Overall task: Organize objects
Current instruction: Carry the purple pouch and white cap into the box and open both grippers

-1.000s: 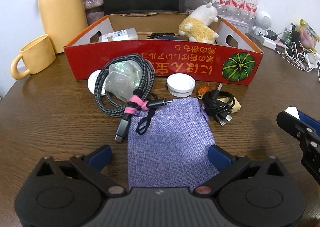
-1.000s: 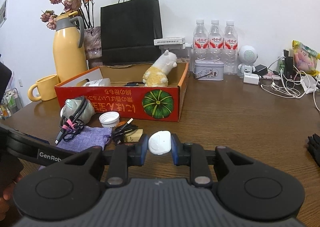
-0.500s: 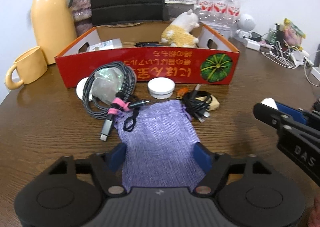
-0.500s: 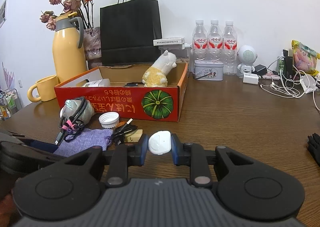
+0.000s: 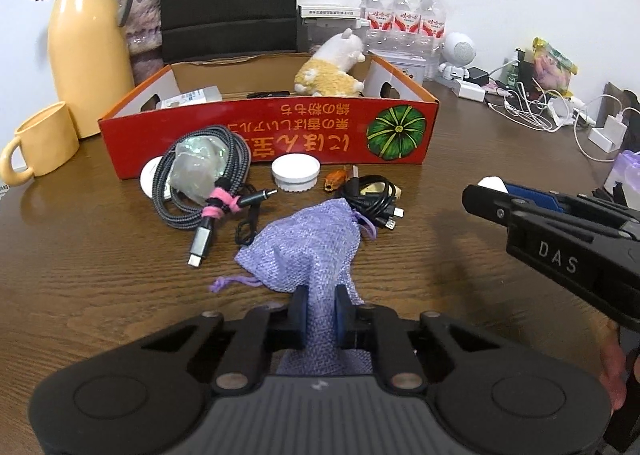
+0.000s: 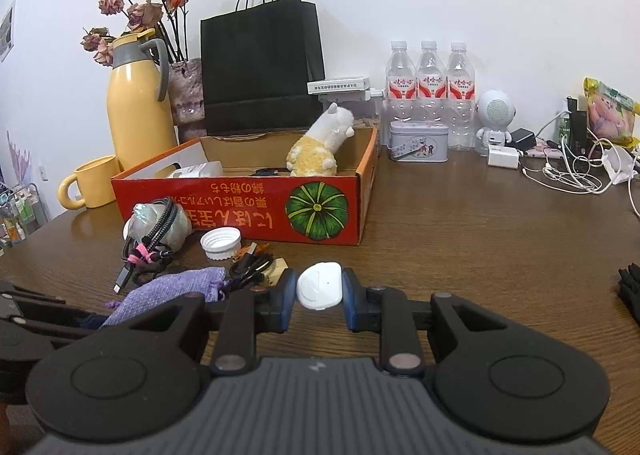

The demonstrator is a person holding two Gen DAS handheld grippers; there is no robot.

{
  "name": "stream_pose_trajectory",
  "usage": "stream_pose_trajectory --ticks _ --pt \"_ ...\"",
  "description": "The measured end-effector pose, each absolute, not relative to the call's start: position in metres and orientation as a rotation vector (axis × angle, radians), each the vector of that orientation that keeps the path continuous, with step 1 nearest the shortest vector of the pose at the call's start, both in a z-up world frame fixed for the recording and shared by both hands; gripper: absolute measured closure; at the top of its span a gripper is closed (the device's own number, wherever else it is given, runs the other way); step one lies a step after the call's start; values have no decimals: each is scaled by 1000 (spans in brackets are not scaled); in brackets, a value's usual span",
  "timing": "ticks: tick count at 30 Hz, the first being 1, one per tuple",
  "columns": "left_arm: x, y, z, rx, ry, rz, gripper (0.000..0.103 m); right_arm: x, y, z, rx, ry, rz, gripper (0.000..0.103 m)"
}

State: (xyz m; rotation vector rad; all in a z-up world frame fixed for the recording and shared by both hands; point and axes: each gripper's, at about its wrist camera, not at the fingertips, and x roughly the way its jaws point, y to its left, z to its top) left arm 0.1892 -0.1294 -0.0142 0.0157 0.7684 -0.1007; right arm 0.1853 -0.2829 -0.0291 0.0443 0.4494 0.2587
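Observation:
A purple drawstring pouch [image 5: 308,243] lies bunched on the wooden table in front of the red cardboard box [image 5: 264,143]. My left gripper [image 5: 320,303] is closing on the pouch's near end, and its blue pads pinch the cloth. My right gripper [image 6: 320,289] is shut on a small white rounded case [image 6: 320,291] and hovers to the right of the pouch [image 6: 168,291]. In the left wrist view the right gripper [image 5: 492,195] reaches in from the right. A plush alpaca [image 5: 332,71] lies inside the box.
A braided cable coil [image 5: 200,175], a white cap [image 5: 296,173] and a black cable bundle [image 5: 372,199] lie between pouch and box. A yellow thermos [image 5: 88,55] and mug [image 5: 44,143] stand at left. Water bottles [image 5: 404,15] and tangled white cables [image 5: 532,111] are at back right.
The left jaws went from wide open to pinched on the pouch, which bunched up and slid off the braided cable. The left gripper drew back. The right gripper kept still with the white case.

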Motion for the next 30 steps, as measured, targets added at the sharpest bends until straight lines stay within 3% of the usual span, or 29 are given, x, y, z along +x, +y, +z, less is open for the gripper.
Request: stream_pose_trajectory --ticks 4,30 --pt "182 -123 -14 9 756 -121 98 183 -282 -28 37 437 261 79" --pt "163 -81 38 -24 593 -149 98 159 -252 -7 43 367 258 79"
